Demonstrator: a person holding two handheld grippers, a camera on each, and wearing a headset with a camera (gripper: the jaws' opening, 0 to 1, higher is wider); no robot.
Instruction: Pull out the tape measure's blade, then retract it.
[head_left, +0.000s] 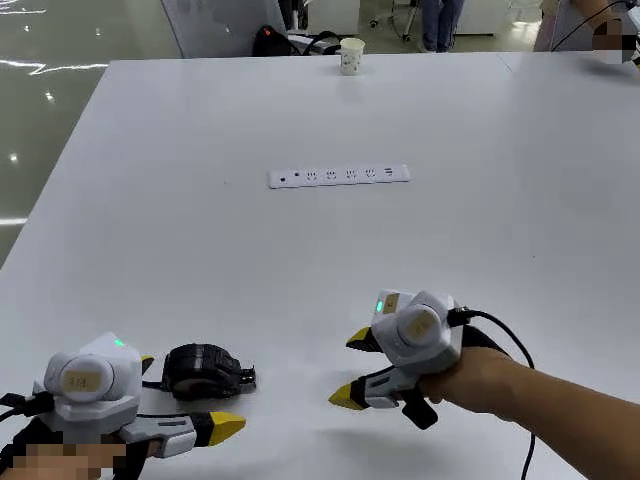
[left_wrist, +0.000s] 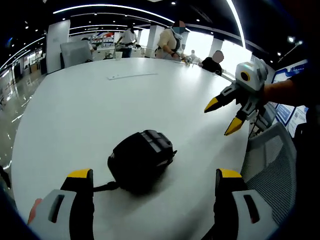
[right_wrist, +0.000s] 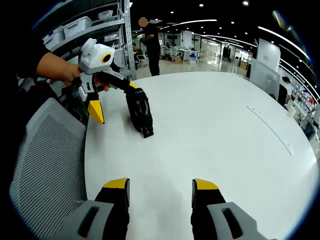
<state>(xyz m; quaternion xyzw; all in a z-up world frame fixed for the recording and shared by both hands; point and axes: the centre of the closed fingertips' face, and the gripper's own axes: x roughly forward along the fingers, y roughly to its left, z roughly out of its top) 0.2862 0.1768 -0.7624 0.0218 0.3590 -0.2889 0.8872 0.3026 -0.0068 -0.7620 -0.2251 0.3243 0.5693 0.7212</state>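
A black tape measure (head_left: 203, 370) lies on the white table (head_left: 300, 260) near its front left corner, with the blade drawn in. My left gripper (head_left: 190, 397) is open, one yellow-tipped jaw on each side of the tape measure (left_wrist: 141, 159); the jaws stand wide apart and do not touch it. The right gripper (head_left: 352, 368) hovers open to the right, its tips aimed at the tape measure with a gap of bare table between. In the right gripper view the tape measure (right_wrist: 140, 112) sits ahead, beside the left gripper (right_wrist: 100, 75). The left gripper view catches the right gripper (left_wrist: 223, 116) at the right.
A white power strip (head_left: 339, 176) lies mid-table and a paper cup (head_left: 351, 56) stands at the far edge. A grey mesh chair (right_wrist: 45, 165) sits at the near table edge. People stand beyond the table in the background.
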